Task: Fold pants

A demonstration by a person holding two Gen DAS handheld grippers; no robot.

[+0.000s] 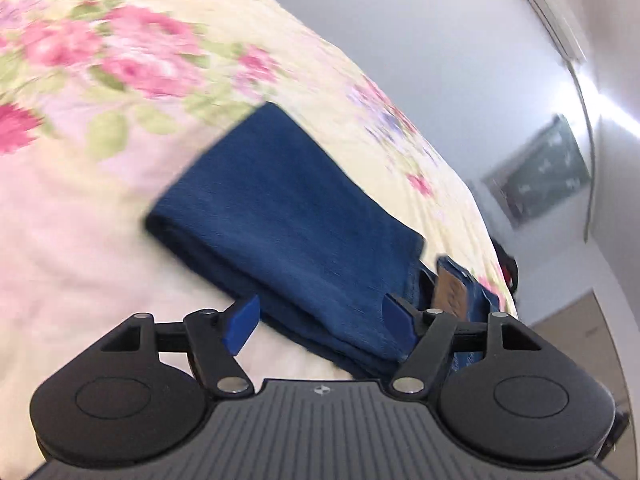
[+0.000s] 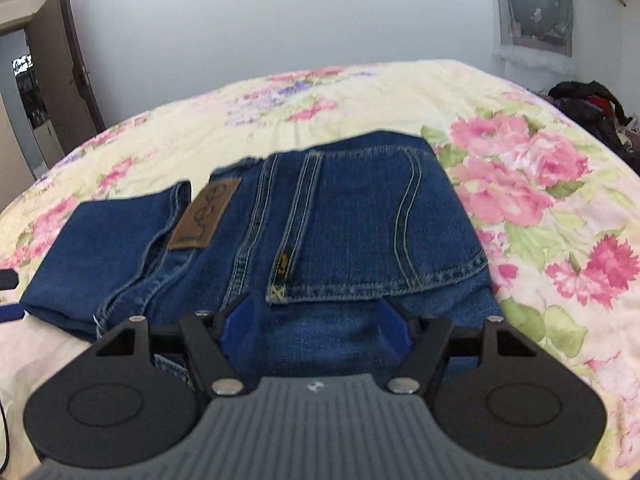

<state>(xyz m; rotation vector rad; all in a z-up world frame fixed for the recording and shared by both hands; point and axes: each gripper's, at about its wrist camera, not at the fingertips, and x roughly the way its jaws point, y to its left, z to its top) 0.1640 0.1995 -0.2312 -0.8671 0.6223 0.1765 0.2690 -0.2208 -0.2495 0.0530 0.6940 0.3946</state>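
Blue denim pants (image 2: 320,232) lie folded on the floral bedspread (image 2: 360,92), back pocket and brown leather patch (image 2: 204,216) facing up. In the left wrist view the folded leg part of the pants (image 1: 288,216) lies ahead, blurred. My left gripper (image 1: 320,320) is open, its blue fingertips (image 1: 242,326) on either side of the folded edge, with nothing clamped. My right gripper (image 2: 316,320) is open, its blue fingertips (image 2: 394,322) spread wide over the near edge of the pants below the pocket.
The bedspread (image 1: 120,80) covers the whole bed. Dark clothes (image 2: 588,108) are piled at the far right edge. A door (image 2: 60,68) stands open at the left. A curtained window (image 2: 536,4) is on the back wall.
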